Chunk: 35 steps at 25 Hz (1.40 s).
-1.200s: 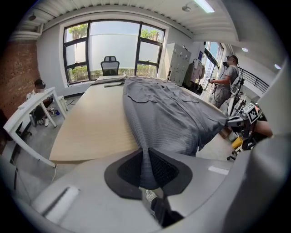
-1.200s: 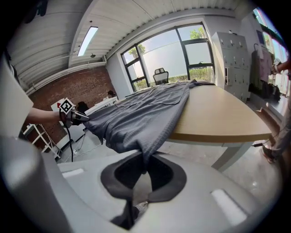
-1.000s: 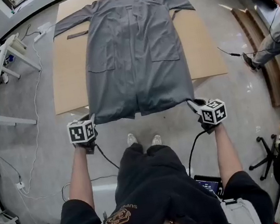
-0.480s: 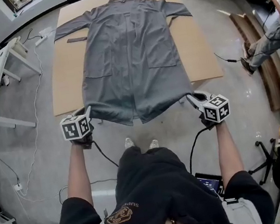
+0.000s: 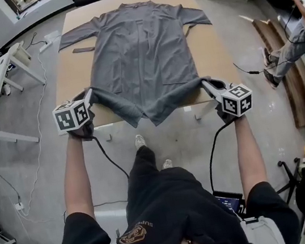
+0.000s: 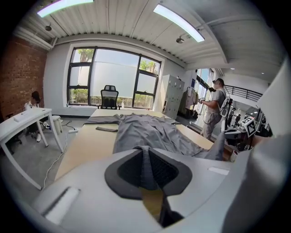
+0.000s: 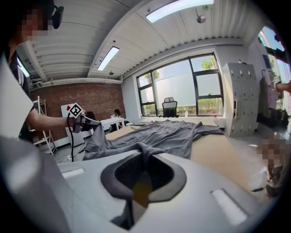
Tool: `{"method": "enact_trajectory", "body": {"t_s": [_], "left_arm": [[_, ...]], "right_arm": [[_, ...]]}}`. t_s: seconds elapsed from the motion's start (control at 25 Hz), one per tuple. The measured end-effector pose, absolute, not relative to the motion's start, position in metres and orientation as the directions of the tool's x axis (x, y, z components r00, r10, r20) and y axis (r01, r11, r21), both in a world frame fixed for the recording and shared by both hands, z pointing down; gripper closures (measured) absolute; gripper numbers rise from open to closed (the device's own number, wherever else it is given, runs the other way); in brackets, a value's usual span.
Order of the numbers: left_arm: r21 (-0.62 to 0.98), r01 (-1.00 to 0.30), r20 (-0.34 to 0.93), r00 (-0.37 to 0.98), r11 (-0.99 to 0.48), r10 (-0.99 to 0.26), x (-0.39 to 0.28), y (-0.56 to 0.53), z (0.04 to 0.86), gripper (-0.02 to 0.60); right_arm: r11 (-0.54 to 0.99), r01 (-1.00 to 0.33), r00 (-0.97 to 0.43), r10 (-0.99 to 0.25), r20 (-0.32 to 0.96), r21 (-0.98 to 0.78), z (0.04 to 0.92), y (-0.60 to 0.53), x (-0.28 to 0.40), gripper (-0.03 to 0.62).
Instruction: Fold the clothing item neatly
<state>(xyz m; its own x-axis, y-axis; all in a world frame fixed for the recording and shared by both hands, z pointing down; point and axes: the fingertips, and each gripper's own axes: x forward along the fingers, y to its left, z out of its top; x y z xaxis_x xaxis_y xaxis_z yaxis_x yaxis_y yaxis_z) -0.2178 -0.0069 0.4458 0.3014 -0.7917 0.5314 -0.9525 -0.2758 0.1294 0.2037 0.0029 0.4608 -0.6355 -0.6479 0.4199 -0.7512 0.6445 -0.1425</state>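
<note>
Left gripper (image 5: pixel 88 95), left of centre in the head view: jaws are pinching the near left hem corner of the grey coat (image 5: pixel 141 51).
Right gripper (image 5: pixel 207 83), right of centre: jaws are clamping the near right hem corner.
Hem is drooping between the two at the near edge of the table (image 5: pixel 70 74).
Coat body and sleeves are lying spread flat toward the frame's top.
</note>
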Motion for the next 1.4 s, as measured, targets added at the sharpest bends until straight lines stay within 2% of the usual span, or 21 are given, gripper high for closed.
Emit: {"method": "enact_trajectory", "body": {"t_s": [0.32,0.72,0.84,1.04,1.4], "left_arm": [[0.104,-0.946,0.539,0.313,-0.307,-0.782,-0.227,-0.142,0.442,0.545],[0.096,-0.912,0.629,0.366,-0.398,-0.686,-0.211,-0.285,0.478,0.545],[0.075,-0.919,0.664,0.335,-0.386,-0.669,-0.21,-0.304,0.494,0.545],[-0.005,-0.942,0.786,0.204,-0.336,-0.584,-0.225,-0.315,0.545,0.543],[0.006,-0.973,0.857,0.123,-0.229,-0.501,-0.255,-0.323,0.605,0.543]], "right_arm": [[0.582,-0.805,-0.559,-0.683,0.47,-0.111,0.459,-0.118,0.2,0.574],[0.533,-0.842,-0.474,-0.658,0.585,-0.083,0.487,-0.239,0.201,0.574],[0.55,-0.83,-0.488,-0.637,0.597,-0.092,0.498,-0.261,0.201,0.574],[0.535,-0.835,-0.475,-0.579,0.663,-0.131,0.538,-0.296,0.211,0.574],[0.461,-0.872,-0.406,-0.488,0.773,-0.168,0.603,-0.315,0.228,0.574]]}}
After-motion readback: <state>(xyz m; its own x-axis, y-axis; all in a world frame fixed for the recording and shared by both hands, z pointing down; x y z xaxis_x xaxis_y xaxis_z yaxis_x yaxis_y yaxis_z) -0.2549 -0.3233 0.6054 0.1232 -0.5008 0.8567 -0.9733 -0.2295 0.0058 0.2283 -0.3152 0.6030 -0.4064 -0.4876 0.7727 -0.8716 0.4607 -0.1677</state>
